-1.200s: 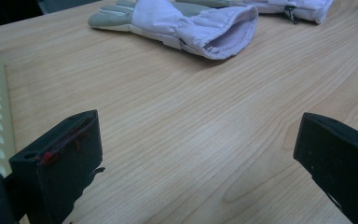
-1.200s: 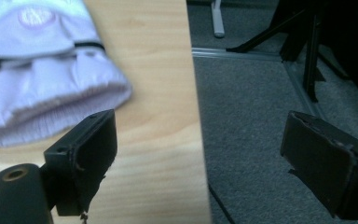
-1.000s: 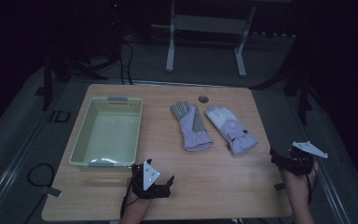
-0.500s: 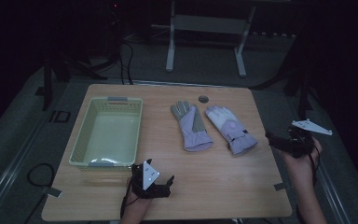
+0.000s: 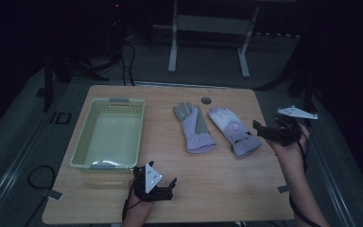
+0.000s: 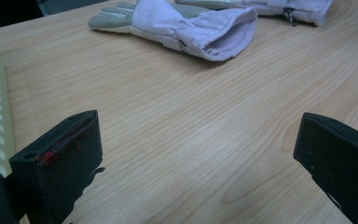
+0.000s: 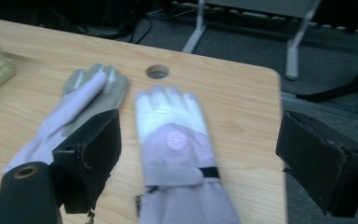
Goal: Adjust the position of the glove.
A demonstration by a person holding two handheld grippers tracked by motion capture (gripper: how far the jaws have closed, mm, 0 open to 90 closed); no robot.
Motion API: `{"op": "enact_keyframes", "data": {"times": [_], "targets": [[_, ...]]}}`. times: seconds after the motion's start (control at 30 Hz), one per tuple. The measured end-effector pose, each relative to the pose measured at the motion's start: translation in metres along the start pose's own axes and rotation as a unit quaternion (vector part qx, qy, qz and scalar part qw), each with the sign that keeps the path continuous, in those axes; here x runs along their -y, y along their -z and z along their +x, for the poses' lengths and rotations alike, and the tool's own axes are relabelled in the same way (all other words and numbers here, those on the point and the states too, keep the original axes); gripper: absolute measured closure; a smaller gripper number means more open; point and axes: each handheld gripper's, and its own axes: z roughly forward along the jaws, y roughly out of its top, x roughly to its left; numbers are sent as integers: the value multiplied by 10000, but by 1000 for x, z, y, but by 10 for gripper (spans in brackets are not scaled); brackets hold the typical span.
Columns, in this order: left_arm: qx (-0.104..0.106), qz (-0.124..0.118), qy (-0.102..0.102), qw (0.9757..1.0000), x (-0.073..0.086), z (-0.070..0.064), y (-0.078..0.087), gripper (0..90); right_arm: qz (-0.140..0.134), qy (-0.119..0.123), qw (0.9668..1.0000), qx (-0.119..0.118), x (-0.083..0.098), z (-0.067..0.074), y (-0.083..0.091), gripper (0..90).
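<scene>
The wooden table (image 5: 227, 189) carries a pale green basket (image 5: 108, 135) on its left part. Two lilac gloves lie flat side by side in the middle: the left glove (image 5: 194, 128) and the right glove (image 5: 232, 130). The right gripper (image 5: 264, 132) hovers just beside the right glove's cuff, jaws wide. The left gripper (image 5: 163, 191) sits near the front edge, jaws wide, empty.
</scene>
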Motion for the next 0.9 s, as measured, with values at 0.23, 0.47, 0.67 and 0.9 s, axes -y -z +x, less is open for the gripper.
{"op": "enact_keyframes", "data": {"times": [0.23, 0.47, 0.67, 0.9], "targets": [[3, 15, -6, 10000, 0, 0, 0, 11, 90, 150, 9994, -304, -19, 21, -17, 150], [20, -17, 9, 10000, 0, -1, 0, 11, 152, 395, 9974, -579, -37, 52, -41, 171], [63, 3, -19, 10000, 0, 0, 0, 11, 282, 465, 9957, -748, -44, 70, -59, 190], [95, -1, -19, 10000, 0, 0, 0, 11, 591, 574, 9924, -911, -41, 94, -88, 231]]}}
